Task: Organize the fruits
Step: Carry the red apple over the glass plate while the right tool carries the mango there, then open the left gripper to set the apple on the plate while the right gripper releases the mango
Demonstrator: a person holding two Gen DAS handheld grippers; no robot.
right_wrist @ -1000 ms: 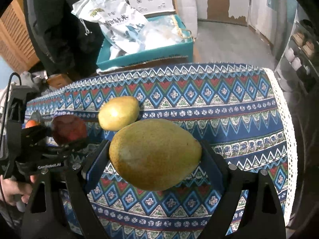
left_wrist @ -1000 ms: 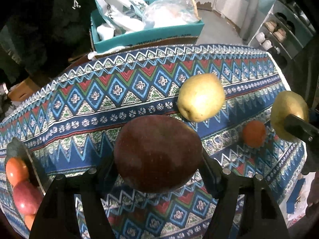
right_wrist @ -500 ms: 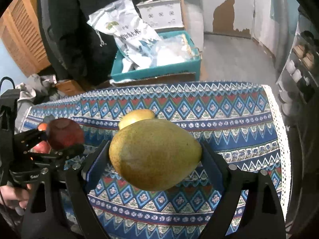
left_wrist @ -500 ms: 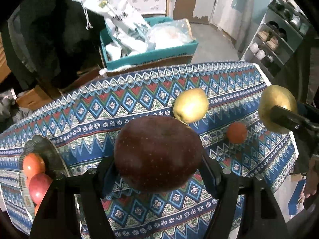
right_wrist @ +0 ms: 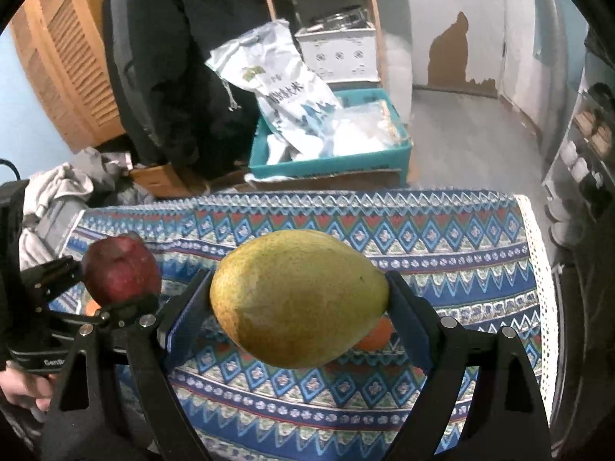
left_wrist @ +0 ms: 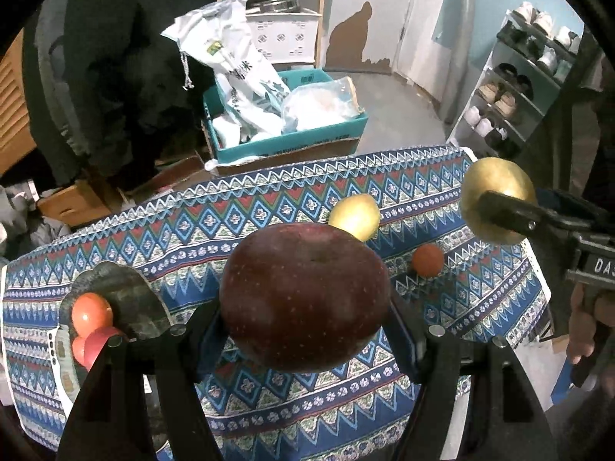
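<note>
Fruit fills both my grippers: the left gripper (left_wrist: 305, 307) pinches a dark red apple (left_wrist: 305, 296) at the centre of its frame, and the right gripper (right_wrist: 300, 303) pinches a yellow-green mango (right_wrist: 298, 297) the same way, both held clear above the cloth (left_wrist: 246, 223). At lower left of the left view a dark plate (left_wrist: 115, 288) holds several red fruits (left_wrist: 92, 313); a yellow pear (left_wrist: 355, 217) and a small orange (left_wrist: 427, 260) lie loose right of centre. The risk I see is slip: both are round and smooth, gripped only at their sides, so a tilt could drop one onto the loose fruit or off the edge. Beyond the cloth stand a teal box (left_wrist: 284, 142) with bags, a shoe rack (left_wrist: 519, 88) at upper right, and a peeling wall
</note>
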